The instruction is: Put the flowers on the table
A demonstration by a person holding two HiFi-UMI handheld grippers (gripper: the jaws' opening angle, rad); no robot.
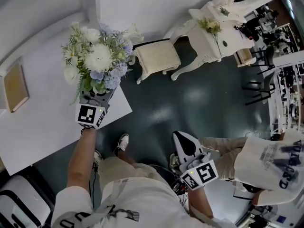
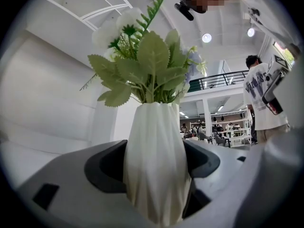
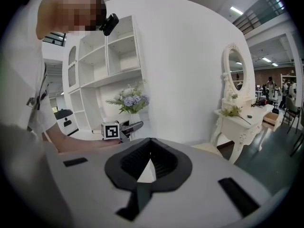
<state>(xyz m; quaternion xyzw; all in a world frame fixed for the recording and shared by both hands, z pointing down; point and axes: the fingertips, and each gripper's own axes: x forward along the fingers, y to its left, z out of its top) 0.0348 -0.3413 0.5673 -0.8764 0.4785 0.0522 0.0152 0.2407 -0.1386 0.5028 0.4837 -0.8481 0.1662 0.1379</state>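
A bunch of white and pale-blue flowers (image 1: 98, 58) stands in a white ribbed vase (image 2: 154, 160). My left gripper (image 1: 97, 95) is shut on the vase, its dark pads (image 2: 107, 167) pressing both sides. It holds the bunch upright over the near corner of the white table (image 1: 47, 122); from the head view the blooms hide the vase. The right gripper view shows the flowers (image 3: 130, 100) above the left gripper (image 3: 127, 127). My right gripper (image 1: 185, 144) is shut and empty, held low by the person's legs over the dark floor.
A brown book (image 1: 15, 87) lies on the table's left part. A cream stool (image 1: 158, 58) and a white dressing table (image 1: 213, 32) stand beyond the table corner. A white case (image 1: 21, 205) sits at bottom left. Another person (image 1: 270, 167) stands at right.
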